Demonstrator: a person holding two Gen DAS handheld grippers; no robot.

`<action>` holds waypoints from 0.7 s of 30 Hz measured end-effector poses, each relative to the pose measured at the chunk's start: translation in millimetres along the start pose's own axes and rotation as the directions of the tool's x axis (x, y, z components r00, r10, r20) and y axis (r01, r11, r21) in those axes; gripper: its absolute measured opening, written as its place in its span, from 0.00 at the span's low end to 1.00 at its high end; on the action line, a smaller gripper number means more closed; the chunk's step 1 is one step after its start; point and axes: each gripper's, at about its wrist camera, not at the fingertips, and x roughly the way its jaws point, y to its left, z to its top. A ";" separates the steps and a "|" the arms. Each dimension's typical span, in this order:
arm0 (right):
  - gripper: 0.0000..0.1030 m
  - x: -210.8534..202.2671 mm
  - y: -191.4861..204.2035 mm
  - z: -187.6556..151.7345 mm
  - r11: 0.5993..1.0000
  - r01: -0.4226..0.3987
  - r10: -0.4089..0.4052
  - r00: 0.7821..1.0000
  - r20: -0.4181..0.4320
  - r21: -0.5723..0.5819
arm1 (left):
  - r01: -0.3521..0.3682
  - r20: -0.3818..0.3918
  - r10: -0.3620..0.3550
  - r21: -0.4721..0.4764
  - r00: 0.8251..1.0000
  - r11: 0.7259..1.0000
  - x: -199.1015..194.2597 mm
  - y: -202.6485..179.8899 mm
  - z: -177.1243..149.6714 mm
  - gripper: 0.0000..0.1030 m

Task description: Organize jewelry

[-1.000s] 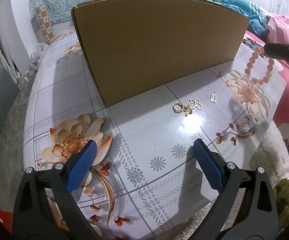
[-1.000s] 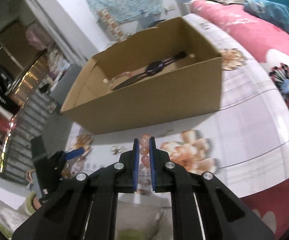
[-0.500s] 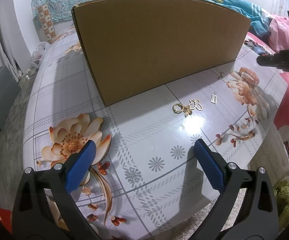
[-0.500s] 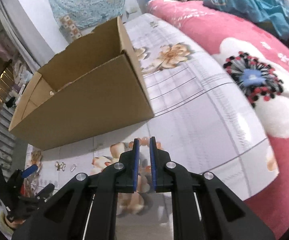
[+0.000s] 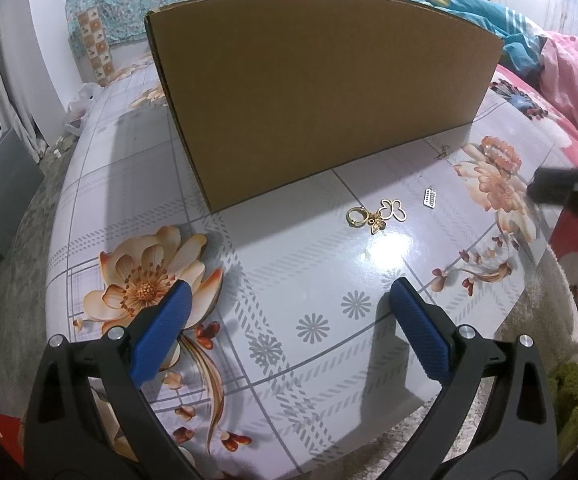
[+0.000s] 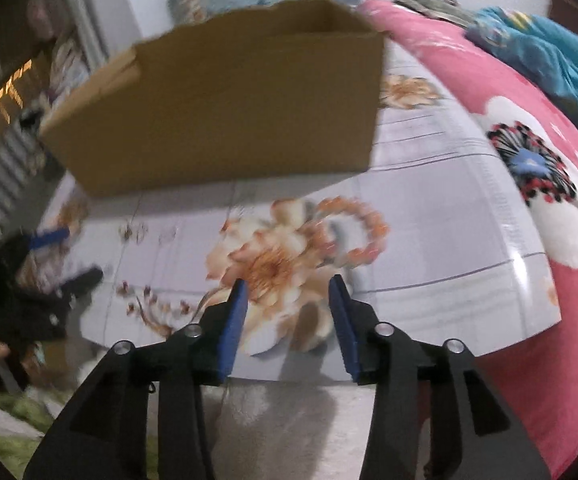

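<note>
An orange bead bracelet (image 6: 381,228) lies flat on the flowered table, just right of a printed blossom; it also shows in the left wrist view as the bracelet (image 5: 499,152). My right gripper (image 6: 287,286) hovers just short of it, jaws opening, nothing between them. A gold keyring with butterfly charms (image 5: 375,216), a small silver tag (image 5: 429,198) and a tiny charm (image 5: 444,152) lie in front of the cardboard box (image 5: 321,92). My left gripper (image 5: 289,292) stands wide open over the table's near part, holding nothing.
The box (image 6: 225,112) stands open-topped at the back of the table (image 5: 329,280). A pink flowered blanket (image 6: 549,208) borders the table on the right. The right gripper's black body (image 5: 569,192) enters the left wrist view at its right edge.
The right gripper, shut on the bracelet in the air, came down to the table and let it go; the bracelet now lies on the table. The left gripper kept still.
</note>
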 end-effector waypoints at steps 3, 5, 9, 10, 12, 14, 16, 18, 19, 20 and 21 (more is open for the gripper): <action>0.49 8.7 12.6 0.3 1.000 -0.013 0.013 1.000 -0.010 -0.016 | 0.000 -0.006 0.000 -0.001 1.000 1.000 1.2 0.2 2.2 0.93; 0.51 14.1 19.1 0.2 1.000 -0.012 0.011 1.000 -0.019 -0.019 | 0.000 -0.001 0.000 -0.002 1.000 1.000 1.4 0.3 2.7 0.93; 0.61 19.3 33.4 0.3 0.998 0.046 -0.046 0.999 -0.006 -0.048 | -0.002 0.008 0.002 -0.004 1.000 1.000 1.3 0.5 0.7 0.93; 0.65 19.5 36.6 -0.2 0.997 0.056 -0.056 0.998 0.000 -0.049 | -0.003 0.003 0.003 -0.004 1.000 1.000 1.8 0.2 1.5 0.93; 0.73 21.3 39.1 -0.4 0.997 0.067 -0.068 0.998 -0.004 -0.045 | -0.003 -0.004 0.003 -0.005 1.000 1.000 1.9 0.4 2.6 0.93; 0.82 23.2 35.8 -0.4 0.997 0.072 -0.072 0.997 -0.017 -0.020 | -0.004 -0.009 0.004 -0.006 1.000 1.000 1.8 0.6 3.4 0.93; 0.91 25.1 32.9 -0.3 0.997 0.077 -0.077 0.996 -0.034 -0.004 | -0.005 -0.011 0.005 -0.008 1.000 1.000 2.1 0.6 4.1 0.93; 0.94 25.3 31.3 -0.3 0.997 0.077 -0.077 0.996 -0.046 0.002 | -0.007 -0.012 0.007 -0.011 1.000 1.000 2.4 0.4 4.5 0.93; 0.94 25.0 32.0 -0.5 0.997 0.077 -0.077 0.996 -0.050 -0.003 | -0.009 -0.014 0.008 -0.013 1.000 1.000 2.7 0.3 4.8 0.93; 0.94 24.9 29.2 0.1 0.997 0.075 -0.075 0.996 -0.053 -0.003 | -0.010 -0.015 0.010 -0.016 1.000 1.000 3.0 0.0 5.0 0.93; 0.94 24.7 29.5 0.0 0.997 0.074 -0.075 0.996 -0.056 -0.005 | -0.012 -0.016 0.011 -0.017 1.000 1.000 3.3 -0.2 5.3 0.93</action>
